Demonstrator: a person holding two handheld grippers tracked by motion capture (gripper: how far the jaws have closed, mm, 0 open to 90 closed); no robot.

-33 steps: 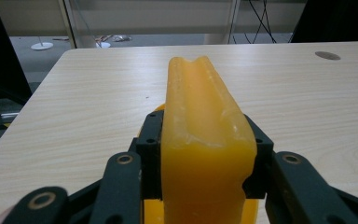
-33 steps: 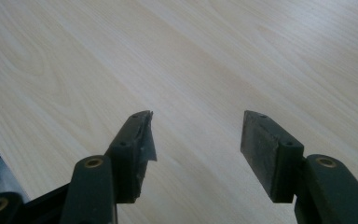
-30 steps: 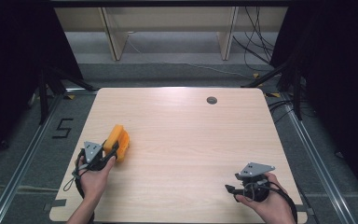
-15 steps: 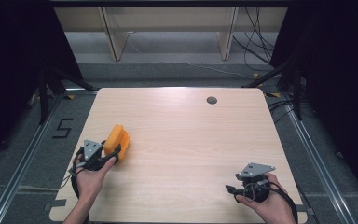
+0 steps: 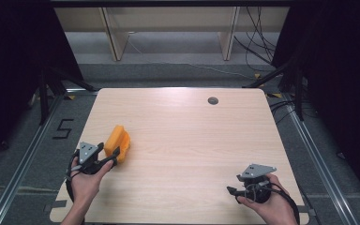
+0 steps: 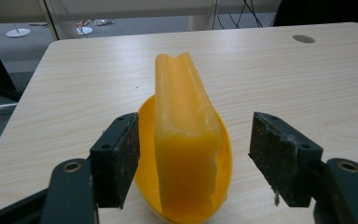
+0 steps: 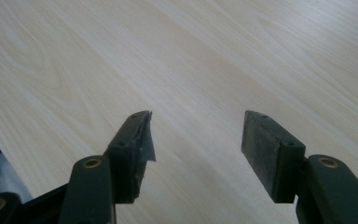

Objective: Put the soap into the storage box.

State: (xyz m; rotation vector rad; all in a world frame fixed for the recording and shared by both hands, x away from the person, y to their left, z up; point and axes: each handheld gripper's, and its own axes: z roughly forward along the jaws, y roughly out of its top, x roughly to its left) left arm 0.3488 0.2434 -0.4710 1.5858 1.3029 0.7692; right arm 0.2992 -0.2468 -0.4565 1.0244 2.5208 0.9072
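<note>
An orange wedge-shaped piece (image 5: 117, 141) lies on the left part of the light wooden table (image 5: 187, 140). In the left gripper view it is a tall orange slab (image 6: 182, 140) standing in a rounded yellow shell. My left gripper (image 5: 111, 153) is open, with one jaw on each side of the near end of the piece and a gap to both pads. My right gripper (image 5: 233, 191) is held low near the table's front right corner. In the right gripper view, the right gripper (image 7: 196, 122) is open over bare wood with nothing between its jaws.
A small dark round hole (image 5: 213, 100) sits near the table's far edge. Beyond the table stand wooden furniture legs (image 5: 115, 40), with cables (image 5: 258, 37) on the grey floor. A black "5" mark (image 5: 62, 128) lies on the floor at the left.
My left hand and forearm have shifted slightly at the table's front left. The orange piece and the right gripper have not moved.
</note>
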